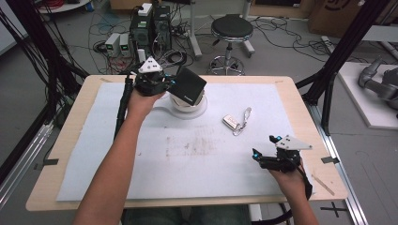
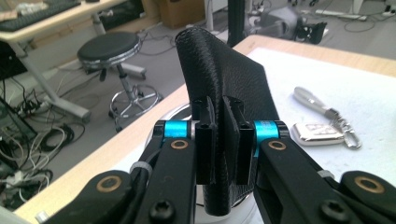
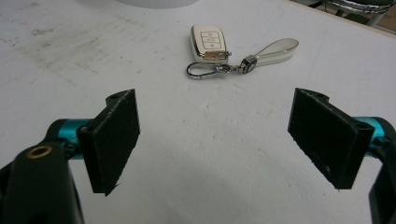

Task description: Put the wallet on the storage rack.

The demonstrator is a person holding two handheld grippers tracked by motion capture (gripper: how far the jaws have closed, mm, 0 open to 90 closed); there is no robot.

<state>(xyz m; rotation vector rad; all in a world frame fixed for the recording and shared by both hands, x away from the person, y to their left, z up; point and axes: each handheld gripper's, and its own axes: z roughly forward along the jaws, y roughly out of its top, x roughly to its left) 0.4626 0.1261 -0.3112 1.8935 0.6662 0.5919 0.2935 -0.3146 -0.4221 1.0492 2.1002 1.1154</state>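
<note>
Upper centre of the high view, the left hand-held gripper (image 1: pixel 174 84) clamps a black leather wallet (image 1: pixel 188 86) by its edge, lifted above the white dish (image 1: pixel 199 108) – probably for placing. The right hand-held gripper (image 1: pixel 264 149) waits agape near the key fob (image 1: pixel 230 121) – likely next.

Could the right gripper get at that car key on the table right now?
Probably yes: the right gripper is open and holds nothing, and only bare white mat lies between it and the car key.

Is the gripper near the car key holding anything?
No, the right gripper has its fingers spread wide apart, with the car key lying untouched beyond them.
</note>
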